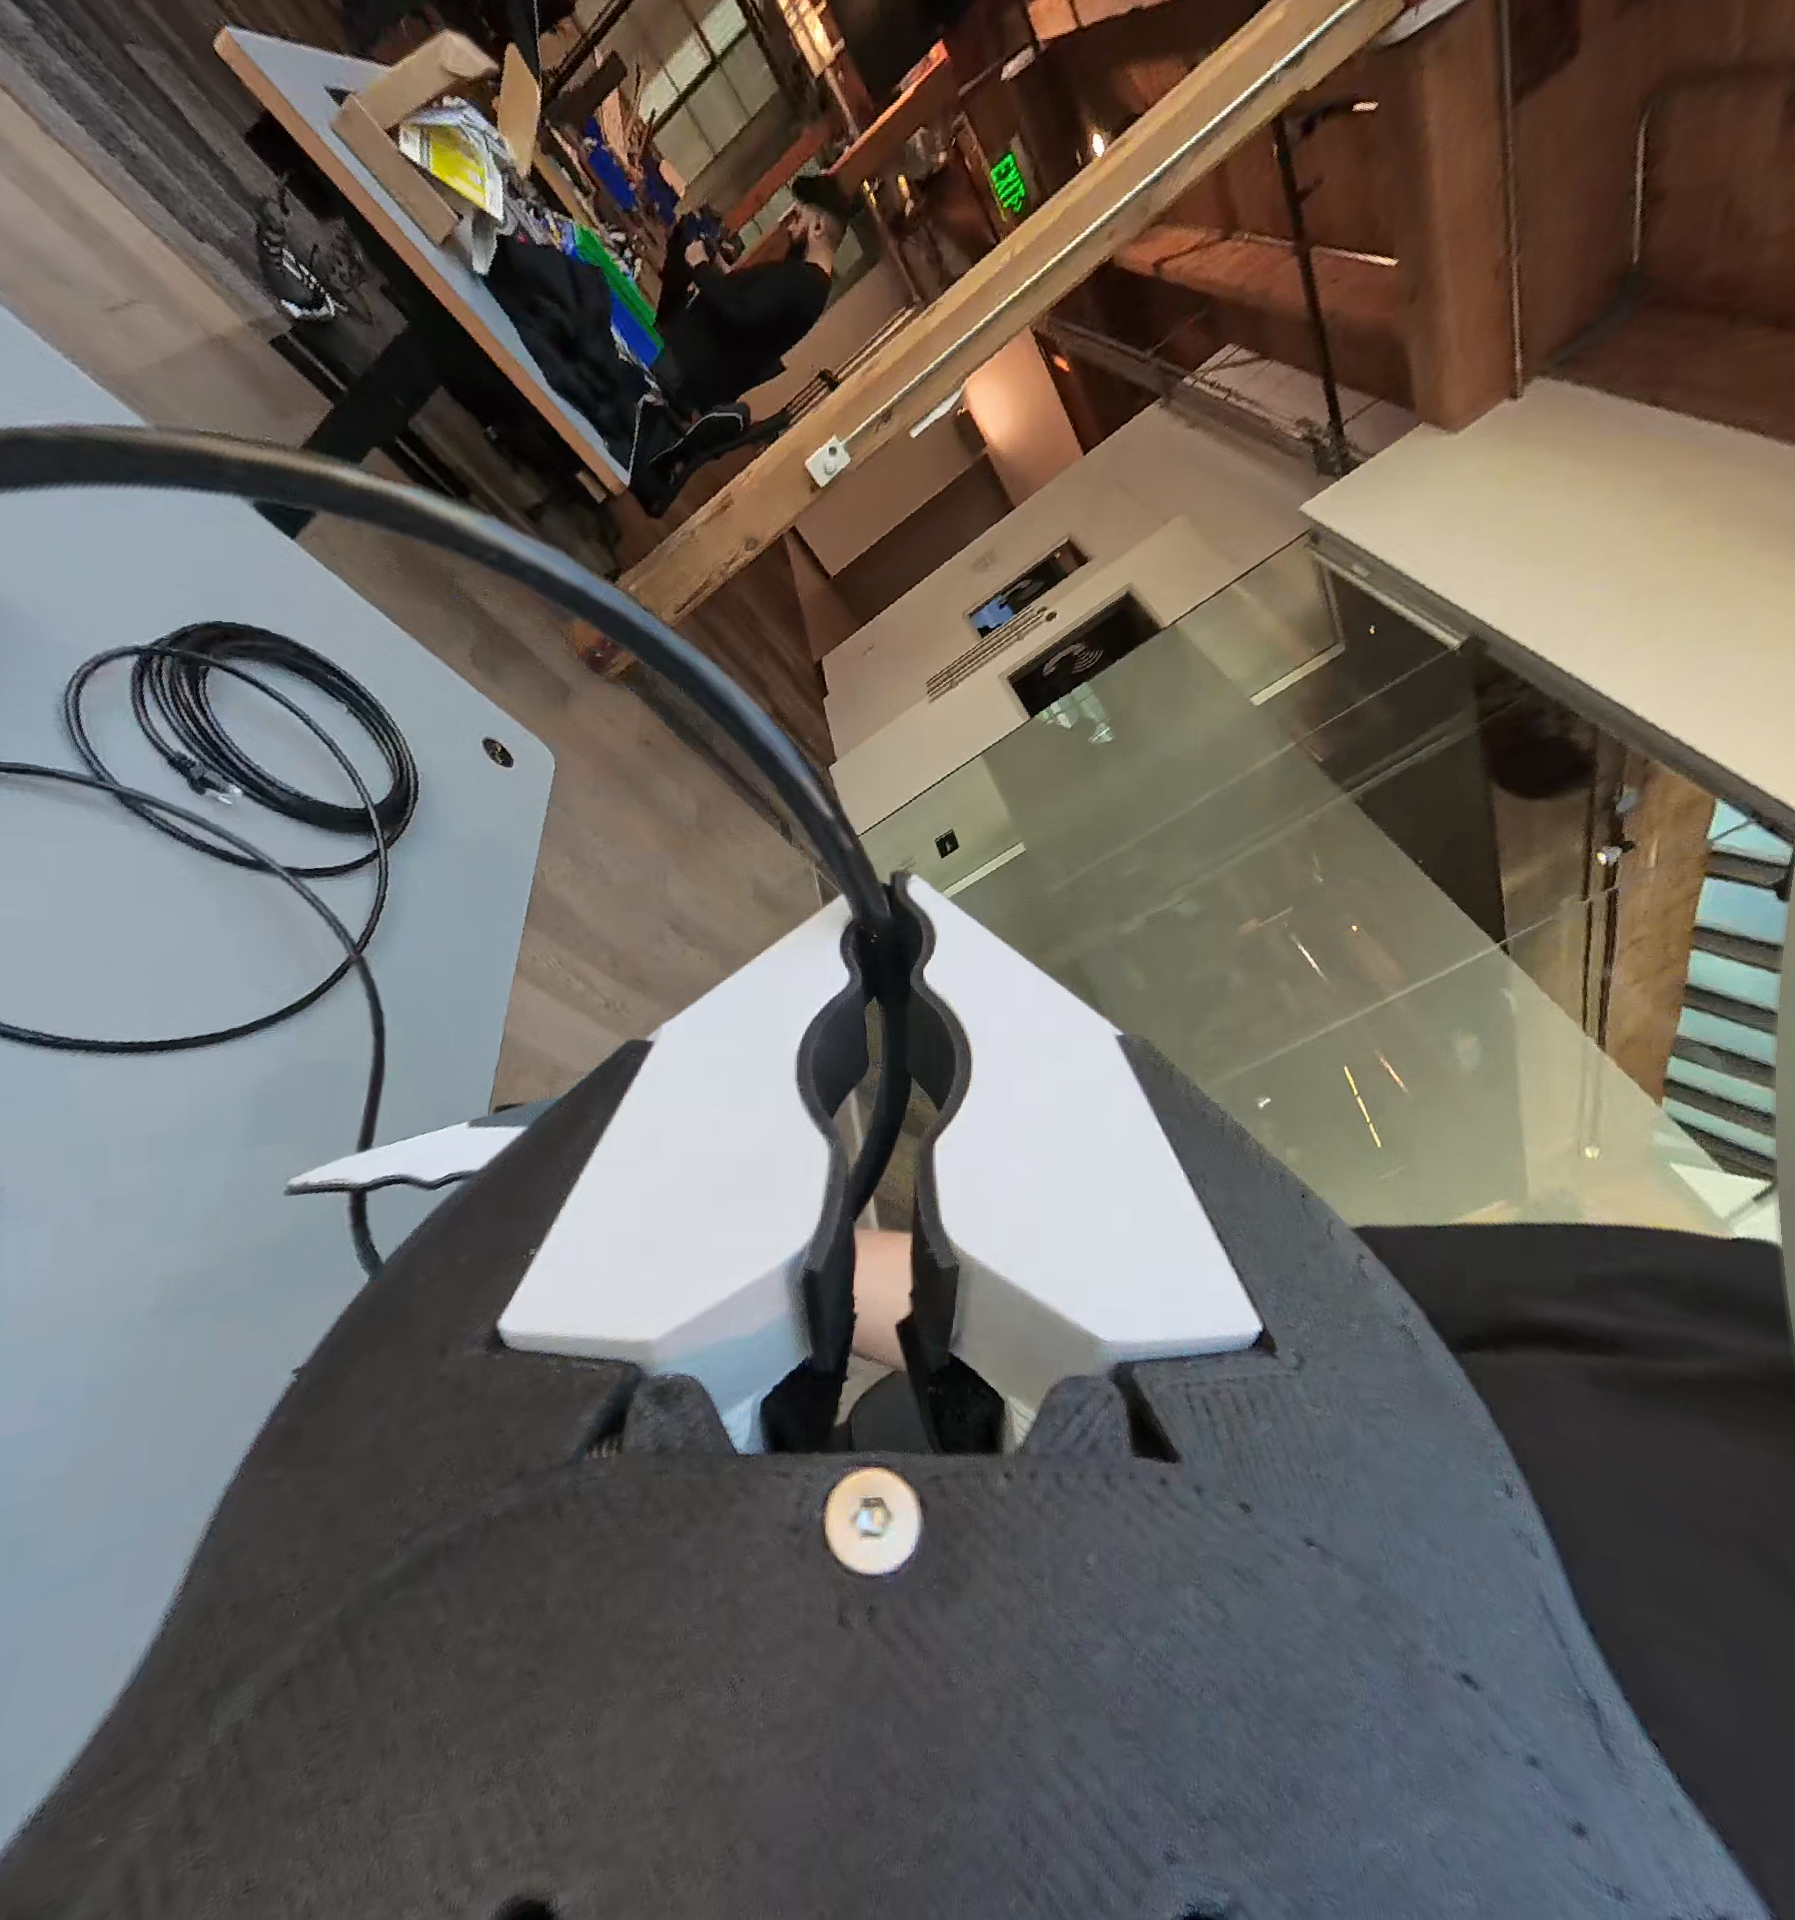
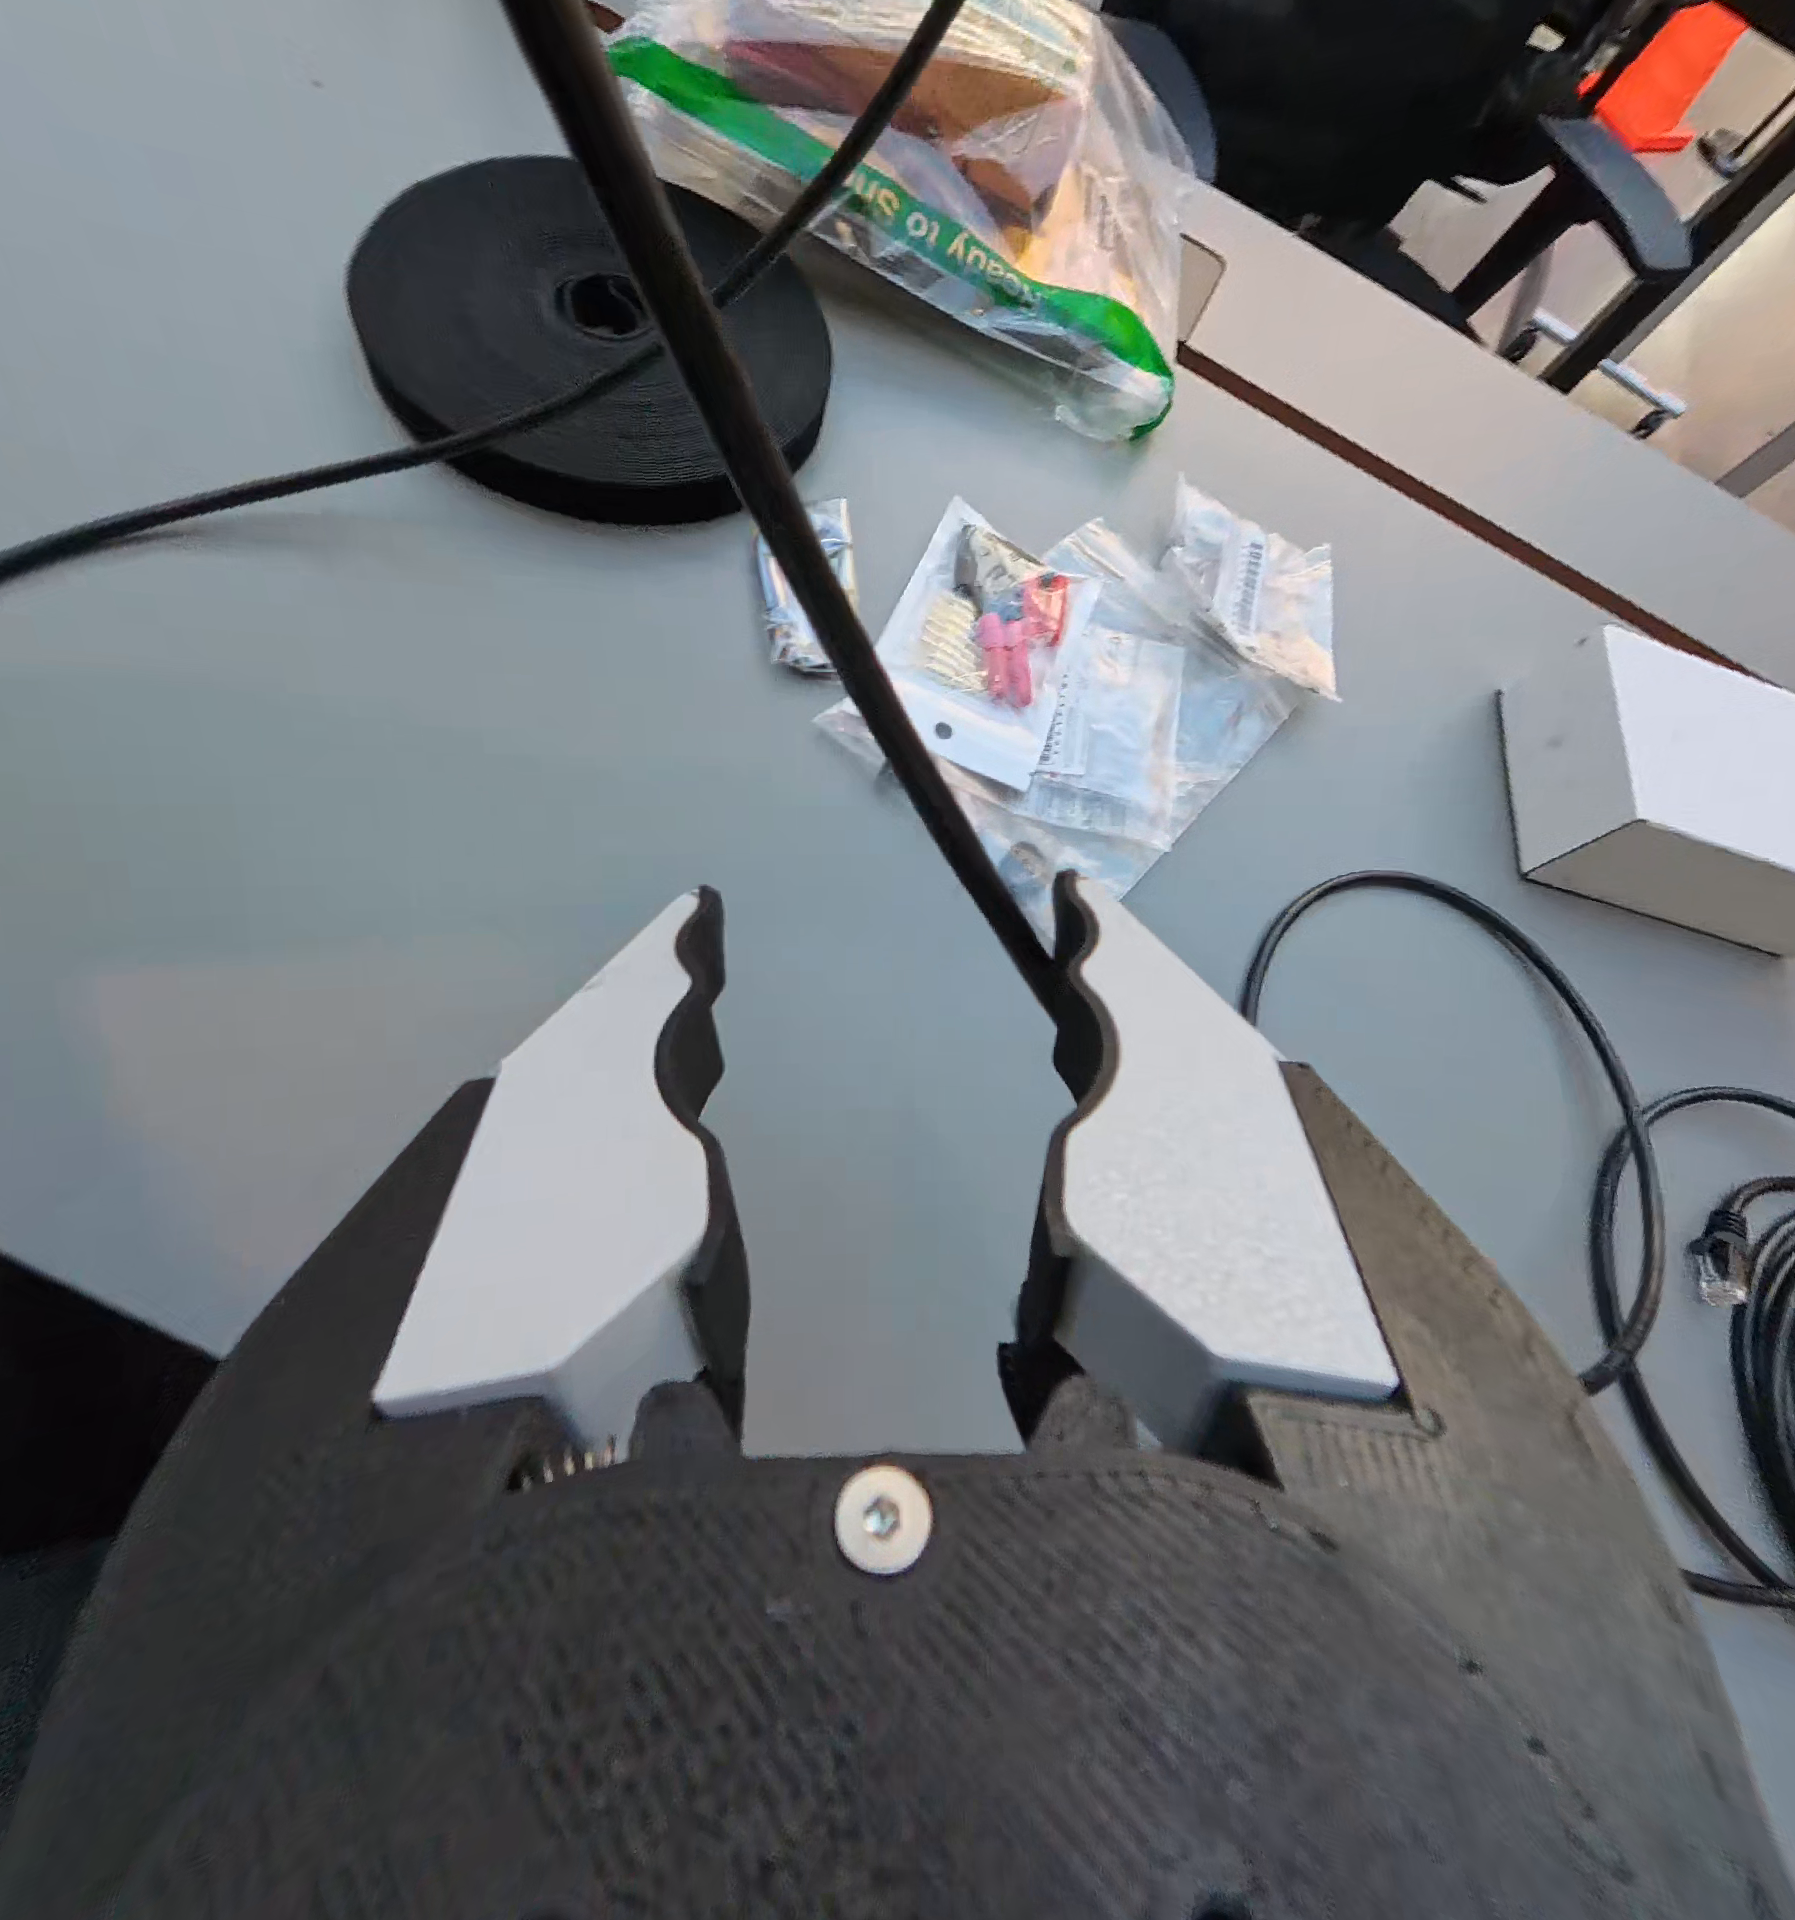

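The left gripper [image 1: 891, 914], held above the edge of a grey tabletop [image 1: 145, 1351], has its jaws pressed together on a black cable [image 1: 519, 540], which runs down between the dark wavy pads and arcs up and away to the left from the tips. On the tabletop to the left lies a coil of thin black cord [image 1: 249, 748] with a loose length trailing toward the camera. Beyond the tabletop's edge are a wood floor [image 1: 664, 831], a glass railing [image 1: 1288, 935] and, farther off, a second table [image 1: 436, 229] piled with cardboard and clothing, where a person in dark clothes [image 1: 747, 312] sits.

The right gripper [image 2: 882, 904] hovers over the same grey tabletop [image 2: 301, 831] with its jaws spread wide. The black cable [image 2: 768, 468] rests against the inner notch of the right-hand finger [image 2: 1163, 1091] and rises up out of the top of the picture; nothing is clamped. Ahead lie a roll of black strap [image 2: 519, 343], crossed by a thinner black cord [image 2: 249, 499], a clear plastic bag with a green band [image 2: 976, 208], and several small clear packets of parts [image 2: 1080, 675]. To the right are a white box [image 2: 1703, 790] and a bundled black network cable [image 2: 1786, 1351] with a clear plug.
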A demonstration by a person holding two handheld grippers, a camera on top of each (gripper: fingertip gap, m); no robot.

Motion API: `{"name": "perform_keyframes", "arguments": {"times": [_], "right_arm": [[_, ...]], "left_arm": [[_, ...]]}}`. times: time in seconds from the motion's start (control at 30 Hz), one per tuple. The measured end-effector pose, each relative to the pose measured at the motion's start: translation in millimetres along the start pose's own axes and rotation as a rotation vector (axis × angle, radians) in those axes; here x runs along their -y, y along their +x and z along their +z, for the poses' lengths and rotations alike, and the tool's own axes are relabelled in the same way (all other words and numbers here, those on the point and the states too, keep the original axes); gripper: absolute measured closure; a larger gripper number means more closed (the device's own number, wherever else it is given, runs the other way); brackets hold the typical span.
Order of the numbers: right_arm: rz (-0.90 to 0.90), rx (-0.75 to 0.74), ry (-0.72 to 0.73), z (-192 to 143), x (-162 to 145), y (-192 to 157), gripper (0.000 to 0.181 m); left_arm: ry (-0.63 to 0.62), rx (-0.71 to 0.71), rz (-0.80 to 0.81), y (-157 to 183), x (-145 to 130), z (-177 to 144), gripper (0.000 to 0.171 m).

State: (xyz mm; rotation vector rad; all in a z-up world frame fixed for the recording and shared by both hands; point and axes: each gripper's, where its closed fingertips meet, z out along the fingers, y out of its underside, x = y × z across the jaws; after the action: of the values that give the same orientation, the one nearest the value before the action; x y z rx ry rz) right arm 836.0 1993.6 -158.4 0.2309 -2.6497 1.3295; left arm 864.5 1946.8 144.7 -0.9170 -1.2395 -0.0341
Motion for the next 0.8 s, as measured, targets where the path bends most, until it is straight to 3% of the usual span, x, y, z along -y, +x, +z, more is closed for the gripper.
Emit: {"name": "perform_keyframes", "arguments": {"times": [0.17,0.2,0.33,0.5,0.63,0.8], "right_arm": [[-0.026,-0.015,-0.031,22.5,3.1,1.1,0.152],[-0.03,0.033,-0.029,22.5,5.3,-7.0,0.181],[0.108,0.328,0.031,2.9,27.0,-52.7,0.181],[0.42,0.743,0.149,-67.9,58.0,-91.6,0.181],[0.595,0.844,0.251,-123.3,74.6,-65.1,0.181],[0.609,0.598,0.362,-155.6,95.8,21.8,0.181]], "left_arm": [[0.076,-0.054,-0.061,11.4,35.1,-7.5,0.171],[0.083,-0.051,-0.054,12.9,40.1,-8.3,0.171],[0.093,-0.035,0.02,23.5,59.4,-6.9,0.171],[0.153,0.089,0.196,27.3,92.6,-13.0,0.171],[0.216,0.343,0.369,3.0,118.7,-45.7,0.171],[0.235,0.584,0.408,-41.4,114.8,-94.2,0.17]]}}
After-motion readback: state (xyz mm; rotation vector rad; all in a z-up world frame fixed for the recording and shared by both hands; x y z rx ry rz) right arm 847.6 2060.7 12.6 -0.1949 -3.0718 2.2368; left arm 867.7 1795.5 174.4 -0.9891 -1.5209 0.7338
